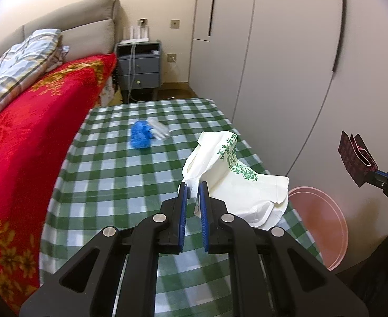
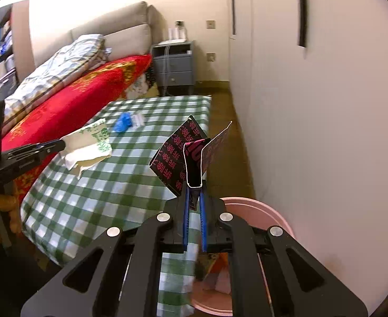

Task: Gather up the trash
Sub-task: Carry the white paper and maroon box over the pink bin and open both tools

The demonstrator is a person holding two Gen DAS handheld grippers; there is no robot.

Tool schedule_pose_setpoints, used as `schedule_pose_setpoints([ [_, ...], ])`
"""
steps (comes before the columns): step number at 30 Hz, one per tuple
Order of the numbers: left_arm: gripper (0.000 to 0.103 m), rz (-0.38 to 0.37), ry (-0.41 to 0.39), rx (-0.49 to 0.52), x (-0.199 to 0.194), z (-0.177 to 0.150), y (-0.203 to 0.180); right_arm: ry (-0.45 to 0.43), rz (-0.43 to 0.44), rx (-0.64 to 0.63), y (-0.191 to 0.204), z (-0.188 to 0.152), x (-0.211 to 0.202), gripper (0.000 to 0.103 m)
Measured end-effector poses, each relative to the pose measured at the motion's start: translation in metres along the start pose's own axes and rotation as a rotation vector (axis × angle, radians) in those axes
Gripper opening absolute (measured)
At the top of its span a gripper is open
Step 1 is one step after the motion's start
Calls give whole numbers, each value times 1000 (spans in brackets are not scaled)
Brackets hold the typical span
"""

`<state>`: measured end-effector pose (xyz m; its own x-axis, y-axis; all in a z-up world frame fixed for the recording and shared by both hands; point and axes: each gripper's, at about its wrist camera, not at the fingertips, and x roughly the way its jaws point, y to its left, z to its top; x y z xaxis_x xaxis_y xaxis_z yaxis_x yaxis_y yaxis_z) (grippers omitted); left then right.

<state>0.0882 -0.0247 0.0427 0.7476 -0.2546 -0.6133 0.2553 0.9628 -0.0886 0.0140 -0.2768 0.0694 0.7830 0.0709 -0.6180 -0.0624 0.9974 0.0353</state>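
Bed (image 1: pixel 35 121): I see its red blanket filling the left of the frame.
Blue wad (image 1: pixel 140 134): upper centre on the checked tablecloth (image 1: pixel 109 174), touching what may be a clear wrapper; blur hides detail.
Left gripper (image 1: pixel 192 189): my claw is pinched on a white napkin (image 1: pixel 236 185), centre frame.
Pink bin (image 1: pixel 323 224): lower right, beside the table.
Right gripper (image 2: pixel 194 192): clamped on a black-and-pink carton (image 2: pixel 191 153), above the bin.
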Motion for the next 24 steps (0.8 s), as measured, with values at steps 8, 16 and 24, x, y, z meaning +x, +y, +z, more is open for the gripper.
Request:
schedule_pose_setpoints([
  [8, 10, -57, 16, 50, 19, 3, -41, 17, -64, 93, -31, -7, 3, 8],
  [16, 10, -128, 42, 146, 40, 4, -94, 25, -110, 166, -51, -10, 5, 8],
  [24, 10, -185, 105, 240, 67, -9, -148, 47, -150, 178, -59, -15, 10, 8],
])
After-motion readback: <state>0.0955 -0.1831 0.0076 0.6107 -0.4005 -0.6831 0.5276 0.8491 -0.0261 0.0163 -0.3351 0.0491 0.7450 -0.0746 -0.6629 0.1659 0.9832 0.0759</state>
